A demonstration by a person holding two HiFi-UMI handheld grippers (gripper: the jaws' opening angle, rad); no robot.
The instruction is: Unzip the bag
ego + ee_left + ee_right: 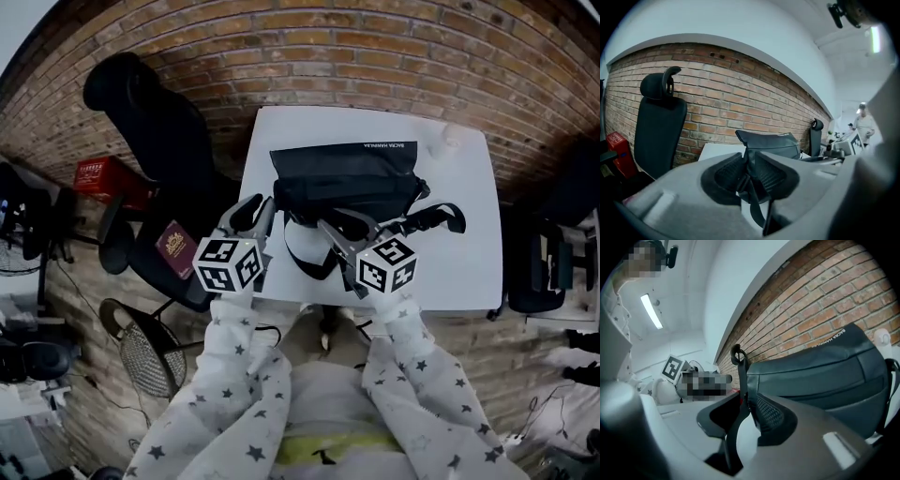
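Our left gripper [253, 214] and right gripper [349, 232] sit with jaws apart, a strap [738, 380] loose between each pair, at the near edge of the black bag [345, 173] on the white table [464, 262]. We should pin fabric with one and pinch the zip pull with the other.

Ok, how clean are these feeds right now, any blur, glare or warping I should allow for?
Head view: evenly lit and sharp, though the fisheye bows the brick wall. Left gripper view: the left tool is soft up close, the bag beyond it crisp, corners black. Right gripper view: the ceiling light burns out white, the right tool is blurred, the bag sharp.
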